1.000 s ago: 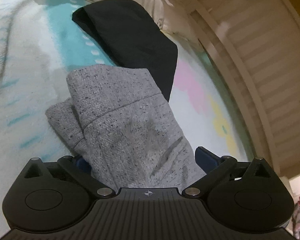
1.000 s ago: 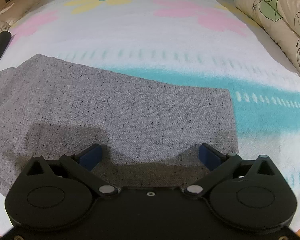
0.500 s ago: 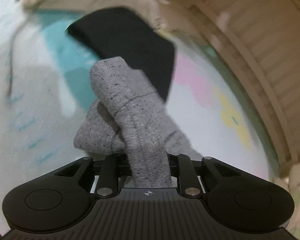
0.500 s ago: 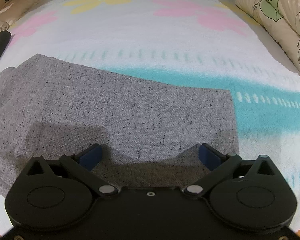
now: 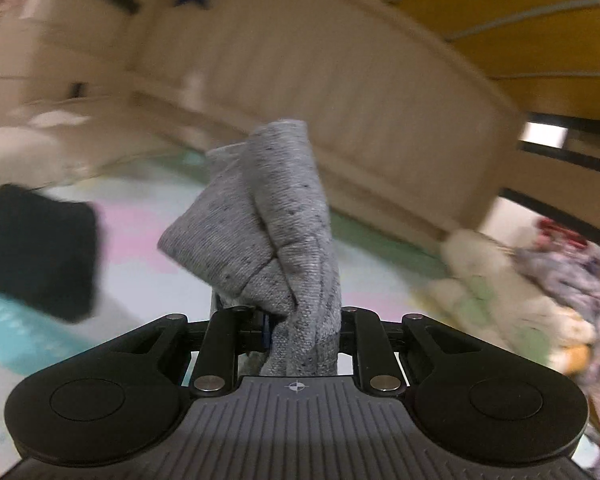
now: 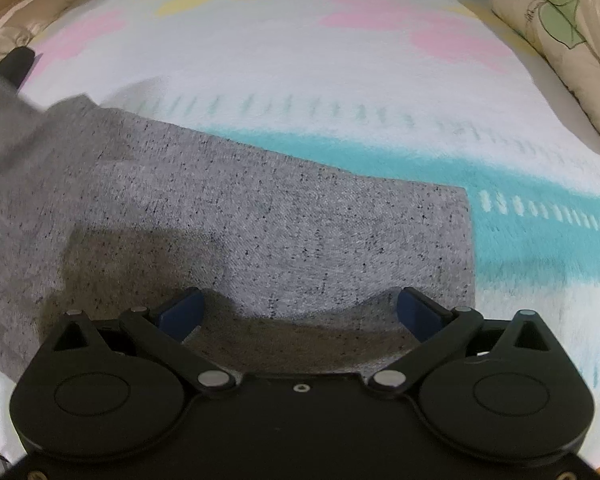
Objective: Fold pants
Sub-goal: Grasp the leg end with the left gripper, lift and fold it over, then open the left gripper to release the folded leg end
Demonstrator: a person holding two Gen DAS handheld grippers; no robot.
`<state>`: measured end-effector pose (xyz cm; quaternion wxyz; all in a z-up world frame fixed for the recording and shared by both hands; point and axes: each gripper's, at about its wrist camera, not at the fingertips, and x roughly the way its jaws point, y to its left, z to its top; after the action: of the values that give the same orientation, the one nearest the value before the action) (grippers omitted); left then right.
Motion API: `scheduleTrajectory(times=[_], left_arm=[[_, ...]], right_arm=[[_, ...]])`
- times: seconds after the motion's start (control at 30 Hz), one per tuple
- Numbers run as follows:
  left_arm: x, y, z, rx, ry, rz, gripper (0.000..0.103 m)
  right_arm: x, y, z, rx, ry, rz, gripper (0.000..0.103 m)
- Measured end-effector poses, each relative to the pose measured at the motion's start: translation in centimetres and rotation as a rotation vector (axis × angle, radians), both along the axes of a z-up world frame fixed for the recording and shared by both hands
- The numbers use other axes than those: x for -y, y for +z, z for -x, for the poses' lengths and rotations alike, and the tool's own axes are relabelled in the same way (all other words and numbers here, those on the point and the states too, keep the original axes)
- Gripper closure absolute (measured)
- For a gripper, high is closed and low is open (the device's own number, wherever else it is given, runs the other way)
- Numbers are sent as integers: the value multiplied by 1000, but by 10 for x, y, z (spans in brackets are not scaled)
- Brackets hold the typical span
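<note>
While the bed (image 6: 380,60) is carrying most of the grey pants (image 6: 259,232) flat on its flowered blanket, one end is being lifted for a fold.

The far end of the pants is being held bunched and raised clear of the bed by the left gripper (image 5: 300,320), whose fingers have just been closing and are now clenched on the cloth. The spread part is being hovered over by the right gripper (image 6: 300,308), its fingers (image 6: 179,308) released and wide apart. By this showing the fold is only being started; laying over and smoothing are judged left.
</note>
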<state>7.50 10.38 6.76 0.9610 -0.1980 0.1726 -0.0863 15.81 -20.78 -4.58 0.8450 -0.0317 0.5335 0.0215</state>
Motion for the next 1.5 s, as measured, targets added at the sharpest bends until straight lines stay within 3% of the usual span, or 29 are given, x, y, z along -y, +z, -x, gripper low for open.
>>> scheduleTrajectory(times=[0.13, 0.3, 0.5, 0.7, 0.77, 0.83, 0.93, 1.0, 1.23, 1.3, 1.33, 1.4, 1.5], left_arm=[[50, -2, -12, 4, -143, -70, 85], [122, -34, -31, -76, -336, -226, 85], [195, -76, -23, -145, -509, -423, 81], [228, -101, -6, -135, -603, -625, 66], [238, -106, -2, -134, -675, -669, 60], [246, -110, 2, -138, -758, -729, 57], [253, -115, 11, -88, -795, -818, 55], [250, -110, 14, -62, -820, -816, 55], [223, -67, 20, 127, -861, -622, 52], [212, -60, 17, 146, -836, -545, 43], [204, -60, 12, 129, -801, -516, 35], [190, -65, -7, 49, -685, -492, 34], [170, -82, -43, -161, -527, -455, 34]], right_arm=[[7, 2, -6, -23, 49, 10, 1], [22, 8, -16, -45, 133, 59, 2], [61, 18, -31, -23, 33, 123, 3], [93, 9, -40, -7, -56, 325, 3], [101, 6, -40, 1, -66, 373, 7], [109, 2, -39, -2, -64, 406, 12], [123, -4, -47, -39, -53, 421, 12], [136, -5, -44, -47, -63, 378, 12], [167, 12, -39, -45, -190, 247, 12], [168, 21, -34, -28, -209, 212, 12], [172, 24, -32, -15, -219, 186, 12], [178, 33, -28, 17, -239, 113, 12], [181, 45, -21, 57, -231, -32, 12]])
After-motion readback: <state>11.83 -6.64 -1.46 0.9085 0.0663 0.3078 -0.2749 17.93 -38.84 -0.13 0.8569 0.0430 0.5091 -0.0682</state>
